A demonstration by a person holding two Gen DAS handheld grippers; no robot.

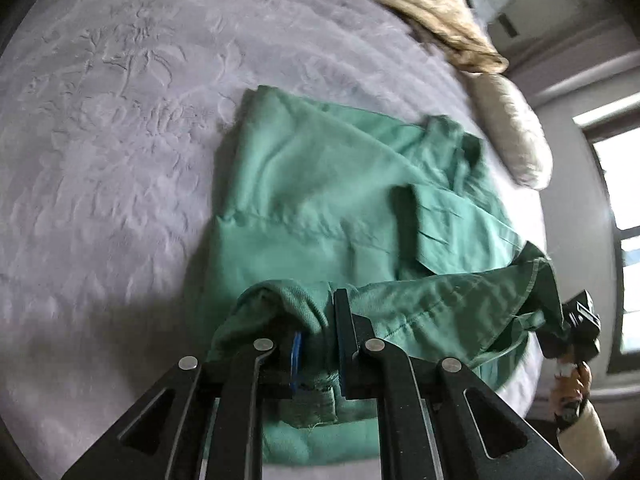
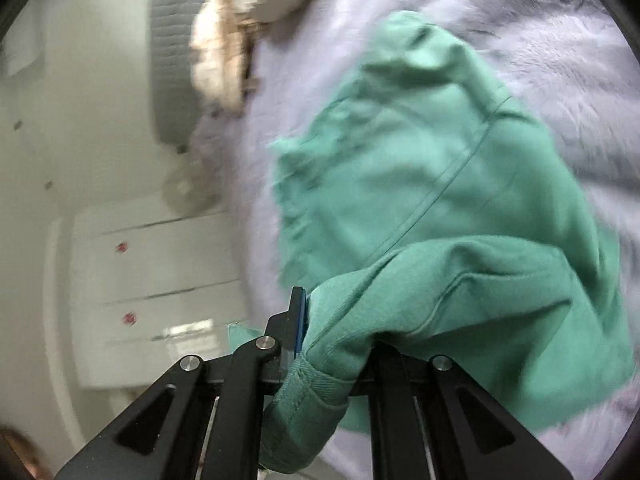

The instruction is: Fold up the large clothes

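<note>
Fingers (image 1: 345,344) of the left gripper (image 1: 318,344) nearly closed, pinching a bunched hem of the green garment (image 1: 320,200), with a blue pad showing against the cloth. Fingers (image 2: 298,320) of the right gripper (image 2: 336,344) likewise nearly closed, clamped on a thick banded edge of the same garment (image 2: 440,200), which drapes over and hides the far finger. Seen from the left wrist, the right gripper (image 1: 576,326) gripping the opposite corner, at the side of the garment nearer the window (image 1: 624,240), a hand (image 1: 572,388) and pale sleeve below it. Between the 2 grips, the lifted edge stretched in a band across the near end of the garment. Rest of the garment lying on the pale lilac quilted bedspread (image 1: 120,160), long axis running away from both grippers toward the far end of the bed, far edge folded and rumpled. Beyond the garment, a tan crumpled cloth (image 1: 432,12) and a cream pillow (image 1: 516,140) at the bed's edge. Off the bed beside the garment, blurred in the right wrist view, a white drawer unit (image 2: 152,280).
</note>
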